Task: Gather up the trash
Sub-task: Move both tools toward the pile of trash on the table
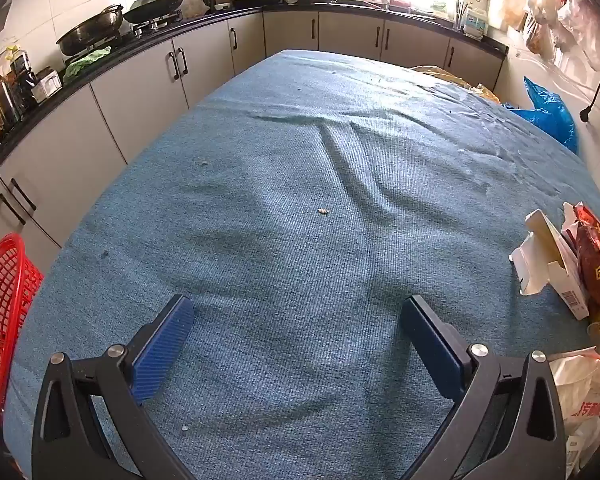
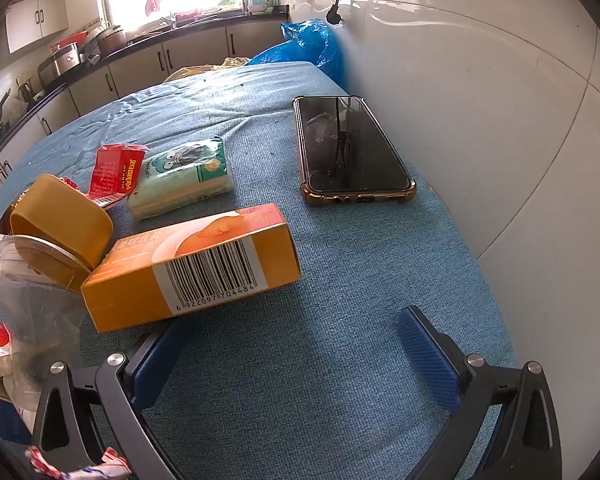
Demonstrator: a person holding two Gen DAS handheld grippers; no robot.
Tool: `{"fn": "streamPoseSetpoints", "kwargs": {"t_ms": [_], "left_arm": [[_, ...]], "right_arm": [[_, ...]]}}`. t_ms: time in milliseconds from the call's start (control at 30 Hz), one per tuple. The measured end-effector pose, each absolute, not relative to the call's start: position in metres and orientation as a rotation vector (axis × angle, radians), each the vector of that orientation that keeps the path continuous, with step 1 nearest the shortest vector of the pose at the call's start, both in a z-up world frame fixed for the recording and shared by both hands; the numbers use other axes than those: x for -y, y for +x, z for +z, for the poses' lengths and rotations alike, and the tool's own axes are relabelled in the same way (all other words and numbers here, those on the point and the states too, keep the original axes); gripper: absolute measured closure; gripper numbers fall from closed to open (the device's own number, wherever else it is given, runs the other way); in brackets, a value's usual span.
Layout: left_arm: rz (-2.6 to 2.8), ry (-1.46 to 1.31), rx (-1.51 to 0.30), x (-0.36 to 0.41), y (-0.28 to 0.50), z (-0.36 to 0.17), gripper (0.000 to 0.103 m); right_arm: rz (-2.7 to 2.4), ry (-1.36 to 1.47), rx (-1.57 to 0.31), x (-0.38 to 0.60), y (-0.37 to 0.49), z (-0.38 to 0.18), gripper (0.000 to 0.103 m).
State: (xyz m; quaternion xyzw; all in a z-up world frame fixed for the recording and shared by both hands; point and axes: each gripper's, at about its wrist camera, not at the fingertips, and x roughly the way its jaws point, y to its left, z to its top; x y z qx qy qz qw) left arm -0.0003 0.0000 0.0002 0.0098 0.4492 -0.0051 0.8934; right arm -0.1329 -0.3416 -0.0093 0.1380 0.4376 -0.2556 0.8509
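The trash is seen gathered along one side of a table covered in blue ribbed cloth [image 2: 340, 280]. Nearest the right gripper [image 2: 292, 328] lies an orange carton [image 2: 192, 268], set on its side with a white barcode panel facing the camera; its near lower edge overlaps the gripper's left finger, and whether the two touch cannot be told. Leaning against the carton's far end is a yellow-orange cup [image 2: 64, 220], tipped on its side over a clear plastic cup [image 2: 32, 280]; what the cups contain cannot be made out. Behind them a torn red wrapper [image 2: 116, 172] and a pale green tissue pack [image 2: 184, 176] printed with a cartoon face are laid just beside each other. A phone [image 2: 348, 148] in a clear, amber-edged case rests screen-up near the white wall, well apart from the pile.

The right gripper's jaws are spread wide with nothing between them. The left gripper [image 1: 296, 320] is likewise released, held over bare cloth marked by a few crumbs [image 1: 323, 211]. In the left wrist view an opened white box [image 1: 548, 260] and a dark red snack bag [image 1: 594, 256] are seen at the right edge, and a red mesh basket [image 1: 0, 312] stands past the table's left side, its contents hidden.
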Motion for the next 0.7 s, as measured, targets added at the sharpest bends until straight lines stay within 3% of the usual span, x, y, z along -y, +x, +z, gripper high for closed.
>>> {"fn": "streamPoseSetpoints", "kwargs": {"t_ms": [700], "left_arm": [[-0.010,0.022,-0.940,0.0000,-0.0004,0.0001,0.000]], "right_arm": [[-0.540,0.288,-0.924,0.3410,-0.1321,-0.0093,0.000]]}}
